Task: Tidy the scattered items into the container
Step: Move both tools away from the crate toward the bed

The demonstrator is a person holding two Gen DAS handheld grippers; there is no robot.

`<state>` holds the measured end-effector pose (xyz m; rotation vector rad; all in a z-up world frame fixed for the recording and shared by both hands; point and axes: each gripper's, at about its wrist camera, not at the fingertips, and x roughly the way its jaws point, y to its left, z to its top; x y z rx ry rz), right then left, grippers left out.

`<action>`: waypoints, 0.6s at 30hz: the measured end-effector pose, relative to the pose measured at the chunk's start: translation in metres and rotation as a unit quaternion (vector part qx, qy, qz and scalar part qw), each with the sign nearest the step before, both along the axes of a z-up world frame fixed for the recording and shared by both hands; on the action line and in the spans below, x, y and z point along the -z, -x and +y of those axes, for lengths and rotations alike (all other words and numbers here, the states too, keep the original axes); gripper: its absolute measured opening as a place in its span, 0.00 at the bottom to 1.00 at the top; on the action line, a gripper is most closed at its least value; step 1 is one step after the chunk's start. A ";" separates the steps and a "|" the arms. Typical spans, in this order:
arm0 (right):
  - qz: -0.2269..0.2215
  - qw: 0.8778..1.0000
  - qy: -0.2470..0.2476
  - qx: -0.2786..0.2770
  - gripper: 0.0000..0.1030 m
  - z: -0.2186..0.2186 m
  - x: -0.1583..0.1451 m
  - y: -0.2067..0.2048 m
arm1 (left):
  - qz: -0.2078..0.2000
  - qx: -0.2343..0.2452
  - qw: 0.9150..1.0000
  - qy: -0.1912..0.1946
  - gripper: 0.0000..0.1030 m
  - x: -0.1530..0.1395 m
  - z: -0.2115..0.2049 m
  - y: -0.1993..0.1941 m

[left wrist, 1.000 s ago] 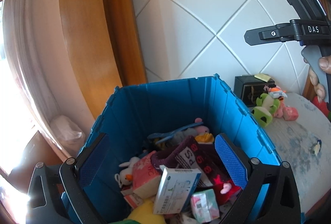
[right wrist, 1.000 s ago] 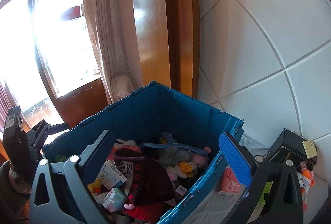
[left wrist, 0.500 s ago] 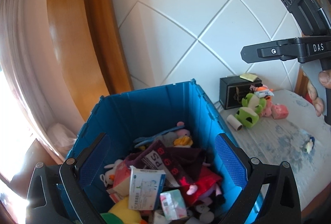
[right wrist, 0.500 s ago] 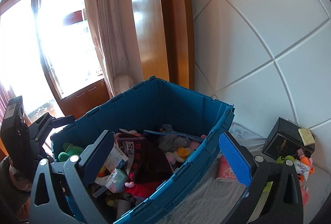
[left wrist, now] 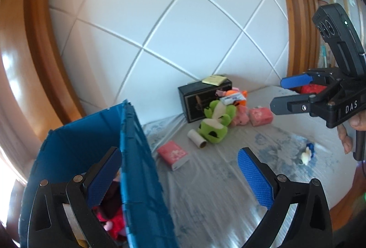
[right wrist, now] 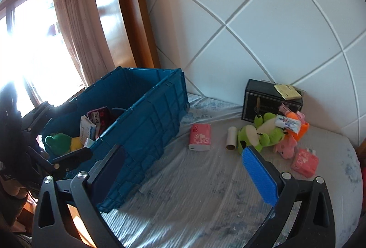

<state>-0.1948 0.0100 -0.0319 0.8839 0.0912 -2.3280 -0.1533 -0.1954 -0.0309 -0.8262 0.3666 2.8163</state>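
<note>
A blue crate (right wrist: 146, 124) holding several toys and boxes stands at the left of the bed; it also shows in the left wrist view (left wrist: 135, 168). Scattered on the sheet lie a pink tissue pack (right wrist: 200, 137), a cardboard tube (right wrist: 231, 138), a green frog plush (right wrist: 260, 133), a pink plush (right wrist: 287, 147) and another pink pack (right wrist: 305, 162). My left gripper (left wrist: 180, 176) is open and empty, straddling the crate's right wall. My right gripper (right wrist: 185, 170) is open and empty above the sheet; it also shows in the left wrist view (left wrist: 286, 93).
A black box (right wrist: 272, 99) with a yellow pad on top stands against the white padded headboard (right wrist: 263, 30). A small blue and white toy (left wrist: 307, 153) lies at the right of the sheet. Wooden frame and curtain stand left of the crate.
Both grippers have swung right, away from over the crate toward the scattered items on the bed. Both stay open and empty.
</note>
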 end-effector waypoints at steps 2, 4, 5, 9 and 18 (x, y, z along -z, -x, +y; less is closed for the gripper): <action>-0.009 1.000 -0.007 0.020 1.00 0.035 0.016 -0.003 | -0.007 0.017 1.000 -0.001 0.99 0.006 0.028 0.006; -0.021 0.999 -0.015 0.042 1.00 0.069 0.033 -0.003 | -0.013 0.031 0.999 0.000 0.99 0.012 0.056 0.013; -0.031 0.998 -0.017 0.054 1.00 0.087 0.043 -0.002 | -0.017 0.039 0.999 0.000 0.99 0.015 0.070 0.016; -0.070 0.992 -0.022 0.102 1.00 0.154 0.083 -0.001 | -0.028 0.062 0.998 0.004 0.99 0.029 0.118 0.027; -0.128 0.977 -0.024 0.170 1.00 0.246 0.145 0.004 | -0.044 0.084 0.995 0.011 0.99 0.092 0.184 0.092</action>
